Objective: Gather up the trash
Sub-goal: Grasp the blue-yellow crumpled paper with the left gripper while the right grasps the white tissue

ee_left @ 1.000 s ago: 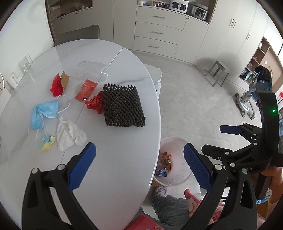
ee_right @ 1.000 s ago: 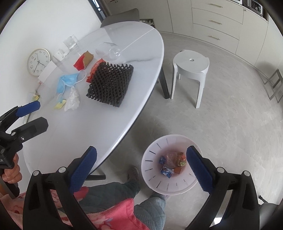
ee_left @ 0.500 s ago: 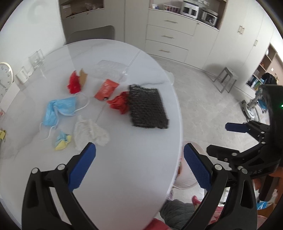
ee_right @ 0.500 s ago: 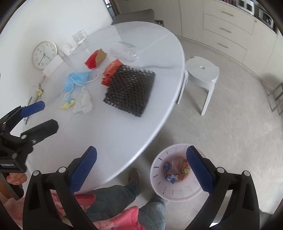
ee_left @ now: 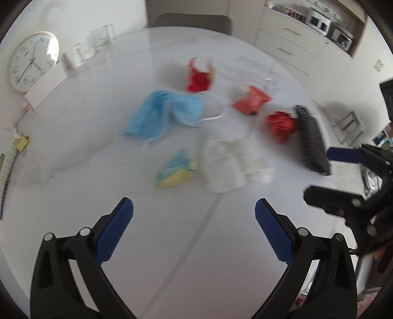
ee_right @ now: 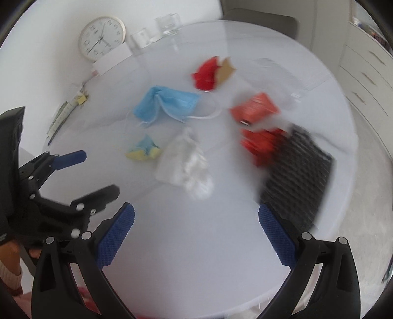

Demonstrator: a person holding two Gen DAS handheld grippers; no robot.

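Observation:
Trash lies on the white round table: a blue face mask, a crumpled white tissue, a yellow-blue scrap, a red wrapper with cardboard, an orange packet, a red crumpled wrapper and a black foam net. My left gripper is open and empty, above the table short of the tissue. My right gripper is open and empty, just right of the left gripper, near the black net. Both views are motion-blurred.
A round clock leans on the wall at the far left beside glass jars. A clear plastic tray lies at the table's far side. A grey chair stands behind the table. Cabinets line the right.
Both grippers swung left from the floor bin to over the table and came closer to the trash. The bin has left both views. Both stayed open.

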